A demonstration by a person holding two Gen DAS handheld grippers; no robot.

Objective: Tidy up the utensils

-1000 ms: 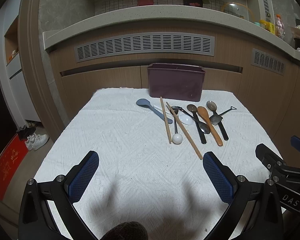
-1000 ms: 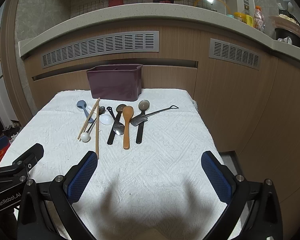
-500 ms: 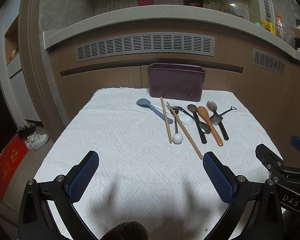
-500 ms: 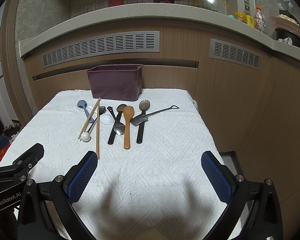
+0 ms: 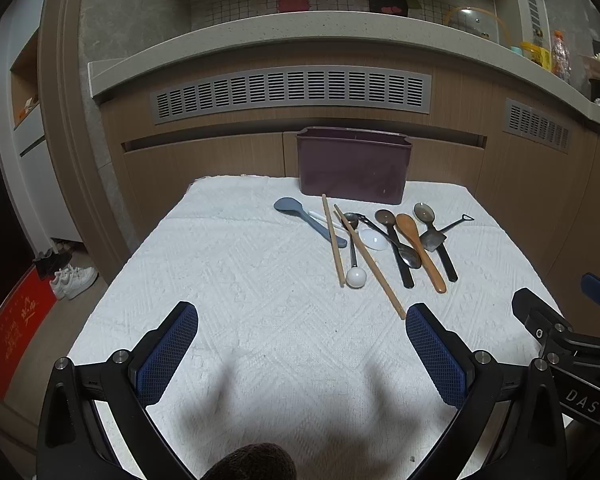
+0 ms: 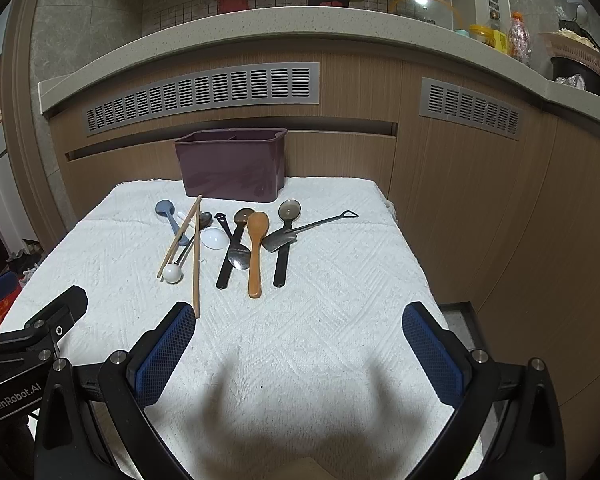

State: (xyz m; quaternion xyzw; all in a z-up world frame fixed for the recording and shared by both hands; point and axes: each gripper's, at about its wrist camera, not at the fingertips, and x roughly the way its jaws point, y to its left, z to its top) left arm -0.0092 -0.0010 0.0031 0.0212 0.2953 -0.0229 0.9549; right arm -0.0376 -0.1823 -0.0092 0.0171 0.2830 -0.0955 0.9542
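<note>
The left gripper (image 5: 302, 354) and right gripper (image 6: 299, 350) are black frames with silver screws and blue, mesh-textured pads (image 5: 168, 354) (white lettering "GenRobot.AI" lower left, "DAS" lower right).

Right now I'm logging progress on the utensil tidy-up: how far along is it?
Nothing looks done yet. The two chopsticks, wooden spoon, blue spoon and the other utensils all lie on the white cloth in front of the purple bin. Nothing is in hand: the left gripper and right gripper are both open and empty. All the sorting into the bin is left.
</note>
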